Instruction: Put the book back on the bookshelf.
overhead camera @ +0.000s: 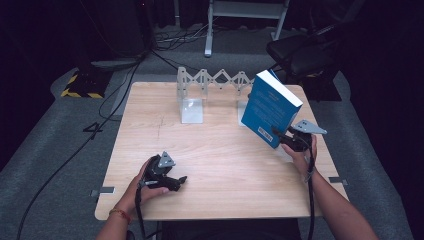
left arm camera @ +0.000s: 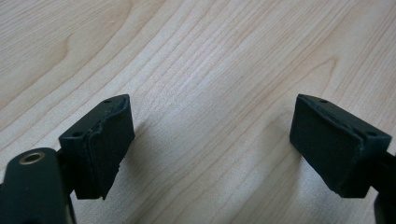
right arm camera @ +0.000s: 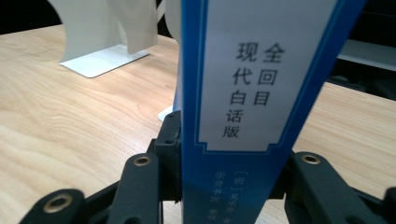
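Pale wood table lies under the left gripper, which rests near the front edge with its jaws spread wide on nothing. Farther right, the right gripper is clamped on the spine of the blue book, held tilted above the table beside the white expanding bookend rack.

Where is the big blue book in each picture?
High view: the blue book stands tilted at the right back of the wooden table, its lower corner in the right tool.
Left gripper view: not in it; the open left tool hangs over bare table.
Right gripper view: the book's spine fills the middle, clamped between the tool's jaws.
Shared landmark: the white folding rack behind the book.
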The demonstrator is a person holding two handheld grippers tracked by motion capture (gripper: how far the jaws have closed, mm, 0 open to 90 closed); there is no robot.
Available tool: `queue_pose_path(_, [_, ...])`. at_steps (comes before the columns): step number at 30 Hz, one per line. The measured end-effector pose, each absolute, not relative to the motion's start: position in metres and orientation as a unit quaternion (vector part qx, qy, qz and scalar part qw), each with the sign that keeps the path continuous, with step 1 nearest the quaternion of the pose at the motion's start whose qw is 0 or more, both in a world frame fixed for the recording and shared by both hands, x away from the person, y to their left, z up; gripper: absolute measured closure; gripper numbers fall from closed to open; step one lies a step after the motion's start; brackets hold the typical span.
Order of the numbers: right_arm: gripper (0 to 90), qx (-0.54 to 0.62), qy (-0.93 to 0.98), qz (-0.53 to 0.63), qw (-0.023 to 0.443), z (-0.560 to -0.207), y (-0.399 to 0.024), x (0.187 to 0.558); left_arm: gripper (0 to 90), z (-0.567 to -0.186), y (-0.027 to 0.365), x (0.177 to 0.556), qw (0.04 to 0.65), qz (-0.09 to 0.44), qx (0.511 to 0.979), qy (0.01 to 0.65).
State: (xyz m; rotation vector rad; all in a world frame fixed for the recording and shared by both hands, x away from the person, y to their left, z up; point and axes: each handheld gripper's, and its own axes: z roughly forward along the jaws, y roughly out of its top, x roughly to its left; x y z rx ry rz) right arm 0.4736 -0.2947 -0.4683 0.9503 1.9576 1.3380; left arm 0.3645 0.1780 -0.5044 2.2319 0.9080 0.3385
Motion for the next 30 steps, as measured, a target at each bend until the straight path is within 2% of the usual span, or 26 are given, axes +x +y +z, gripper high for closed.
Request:
queue_pose_path(11, [61.4,0.399,0.706,0.487,0.323,-0.468,-0.256,0.486,14.0,-0.504,0.178,0.365,0.346,0.131,0.861,0.348])
queue_pose_path(22, [60.2,0.398,0.712,0.481,0.322,-0.466,-0.248,0.497,13.7,-0.505,0.177,0.366,0.349,0.130,0.862,0.344])
queue_pose_path(24, [57.4,0.387,0.722,0.479,0.316,-0.466,-0.252,0.498,13.8,-0.505,0.177,0.366,0.348,0.130,0.862,0.344])
queue_pose_path(26, [50.7,0.380,0.731,0.474,0.311,-0.466,-0.258,0.499,13.8,-0.505,0.177,0.366,0.349,0.128,0.862,0.346])
queue_pose_path(30, [48.2,0.369,0.746,0.477,0.283,-0.470,-0.273,0.492,14.2,-0.504,0.177,0.365,0.348,0.129,0.862,0.346])
